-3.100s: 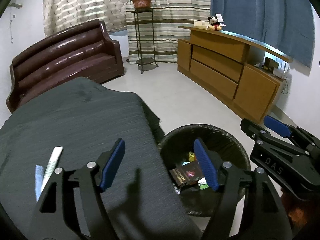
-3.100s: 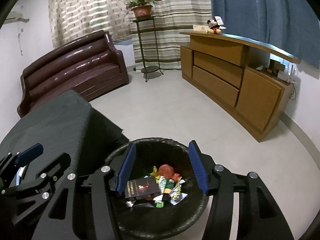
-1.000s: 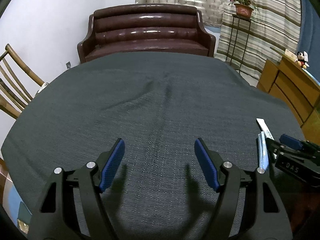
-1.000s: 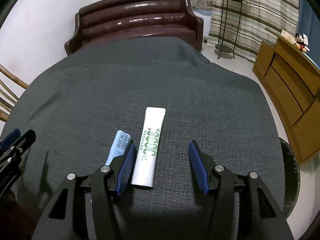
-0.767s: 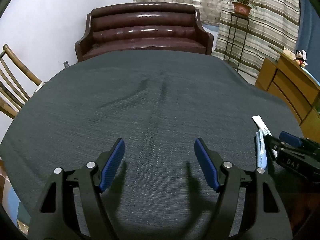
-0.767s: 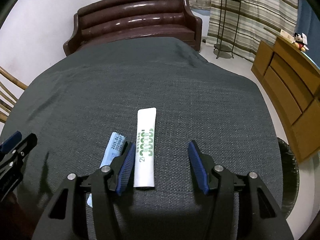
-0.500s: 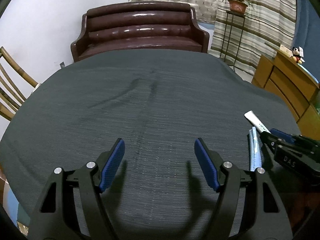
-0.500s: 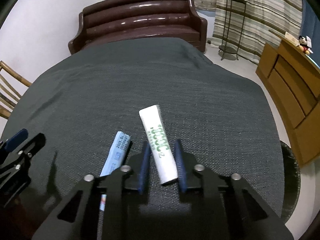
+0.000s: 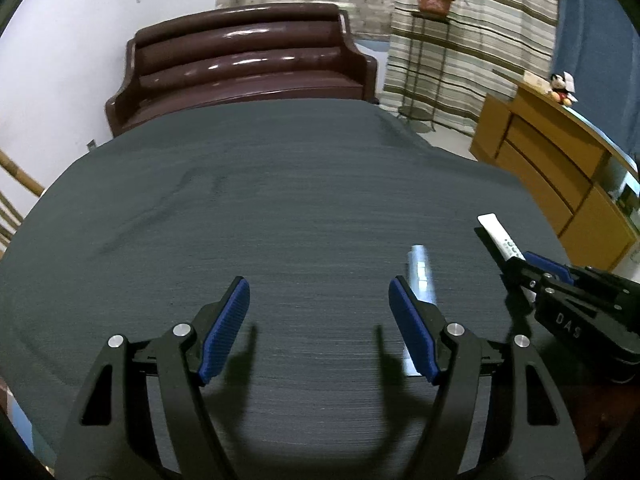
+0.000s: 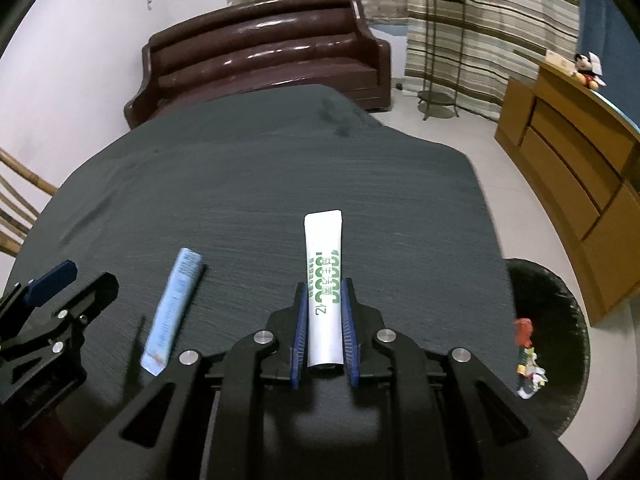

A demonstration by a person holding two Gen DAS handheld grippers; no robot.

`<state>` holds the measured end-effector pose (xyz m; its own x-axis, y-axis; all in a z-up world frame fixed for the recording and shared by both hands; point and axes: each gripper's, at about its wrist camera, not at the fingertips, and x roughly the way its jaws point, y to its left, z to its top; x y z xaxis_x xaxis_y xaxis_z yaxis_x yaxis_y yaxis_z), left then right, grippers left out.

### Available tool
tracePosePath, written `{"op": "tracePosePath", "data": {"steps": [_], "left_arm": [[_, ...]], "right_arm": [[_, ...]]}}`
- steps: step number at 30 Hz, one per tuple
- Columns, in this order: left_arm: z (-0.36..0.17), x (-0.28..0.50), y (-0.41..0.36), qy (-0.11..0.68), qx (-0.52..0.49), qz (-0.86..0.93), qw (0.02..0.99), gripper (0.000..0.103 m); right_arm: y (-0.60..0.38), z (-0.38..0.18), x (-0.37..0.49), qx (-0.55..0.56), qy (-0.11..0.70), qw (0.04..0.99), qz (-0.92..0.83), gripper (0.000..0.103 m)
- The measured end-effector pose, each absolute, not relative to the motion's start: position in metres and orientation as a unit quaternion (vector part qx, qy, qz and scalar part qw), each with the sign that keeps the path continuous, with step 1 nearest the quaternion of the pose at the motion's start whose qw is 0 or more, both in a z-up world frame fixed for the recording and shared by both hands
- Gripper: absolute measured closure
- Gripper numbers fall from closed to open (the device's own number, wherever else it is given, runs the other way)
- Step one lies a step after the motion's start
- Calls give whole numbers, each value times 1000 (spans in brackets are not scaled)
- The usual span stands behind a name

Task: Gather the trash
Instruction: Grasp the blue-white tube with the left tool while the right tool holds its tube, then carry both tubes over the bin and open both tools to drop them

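My right gripper is shut on a white sachet with green print and holds it just above the dark tablecloth. The sachet also shows in the left wrist view, sticking out of the right gripper. A light blue sachet lies flat on the cloth to its left. In the left wrist view the blue sachet lies just beyond my right finger. My left gripper is open and empty above the cloth. A black trash bin with wrappers stands right of the table.
A brown leather sofa stands behind the table. A wooden cabinet runs along the right wall, with a plant stand by the striped curtains. Wooden chair rails show at the left edge.
My right gripper closed on the white sachet and lifted it off the cloth. My left gripper moved right, toward the blue sachet, and stayed open.
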<state>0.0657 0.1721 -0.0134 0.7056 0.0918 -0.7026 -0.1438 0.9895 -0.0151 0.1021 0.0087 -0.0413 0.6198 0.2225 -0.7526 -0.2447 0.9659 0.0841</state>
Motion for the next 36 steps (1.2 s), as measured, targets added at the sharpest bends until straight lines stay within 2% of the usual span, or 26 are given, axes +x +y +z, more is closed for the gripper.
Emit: {"op": "tracePosePath", "data": {"steps": [15, 17, 22, 27, 32, 34, 36], "left_arm": [[-30, 87, 126, 404, -4, 40, 914, 33], [-32, 91, 124, 411, -2, 40, 911, 37], [-38, 95, 124, 430, -10, 30, 902, 55], [-40, 92, 124, 430, -11, 19, 903, 62], [-40, 89, 118, 426, -4, 5, 905, 76], [-40, 88, 117, 425, -5, -7, 905, 85], [-40, 89, 116, 424, -4, -8, 906, 86]], "right_arm": [[-34, -44, 98, 15, 412, 904, 113, 86], [-35, -45, 99, 18, 412, 904, 114, 86], [-40, -45, 99, 21, 411, 904, 117, 86], [-42, -47, 99, 19, 409, 905, 117, 86], [-41, -47, 96, 15, 408, 906, 114, 86], [-40, -47, 96, 14, 408, 906, 114, 86], [-39, -47, 96, 13, 409, 905, 114, 86]]}}
